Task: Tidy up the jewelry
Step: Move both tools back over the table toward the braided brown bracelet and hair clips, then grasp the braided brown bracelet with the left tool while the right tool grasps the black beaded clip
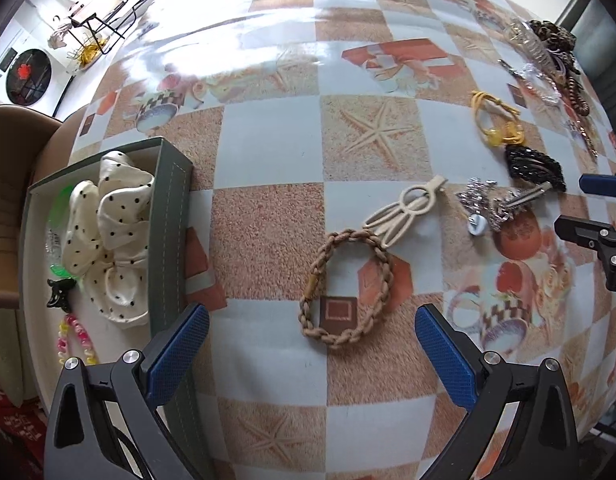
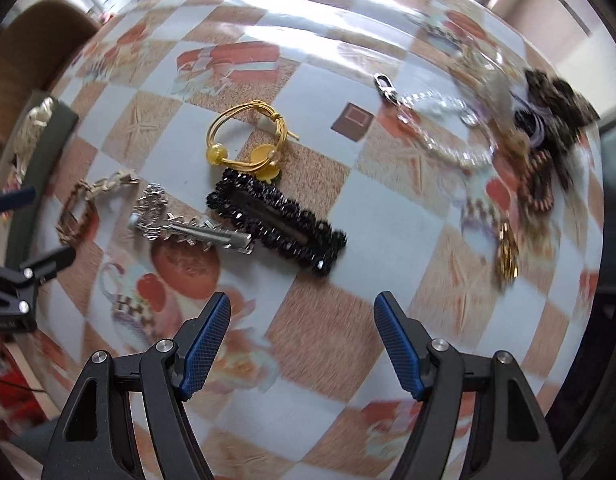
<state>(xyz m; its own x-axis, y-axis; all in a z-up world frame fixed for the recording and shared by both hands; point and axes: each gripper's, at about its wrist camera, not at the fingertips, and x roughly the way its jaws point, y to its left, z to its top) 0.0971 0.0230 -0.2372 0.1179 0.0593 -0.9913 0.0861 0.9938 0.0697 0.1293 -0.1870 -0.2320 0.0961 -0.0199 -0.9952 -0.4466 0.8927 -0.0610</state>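
My left gripper [image 1: 311,344] hangs open over a braided tan hair tie [image 1: 345,286] that lies flat on the patterned tablecloth, just beyond its blue pads. A cream hair clip [image 1: 405,210] touches the tie's far side. At the left stands a grey-green box [image 1: 170,224] holding a dotted white scrunchie [image 1: 108,236], a black claw clip [image 1: 60,292] and a pink bead chain [image 1: 74,340]. My right gripper [image 2: 302,346] is open above bare cloth, nearer than a black beaded barrette [image 2: 276,224]. A silver rhinestone clip [image 2: 188,228] and a yellow cord tie [image 2: 248,140] lie beside the barrette.
A clear bead bracelet with a metal clasp [image 2: 439,120], a leopard scrunchie [image 2: 555,112] and a gold-brown piece [image 2: 507,256] crowd the table's right side. A brown chair [image 1: 12,148] stands past the box. The other gripper [image 1: 599,236] shows at the right edge.
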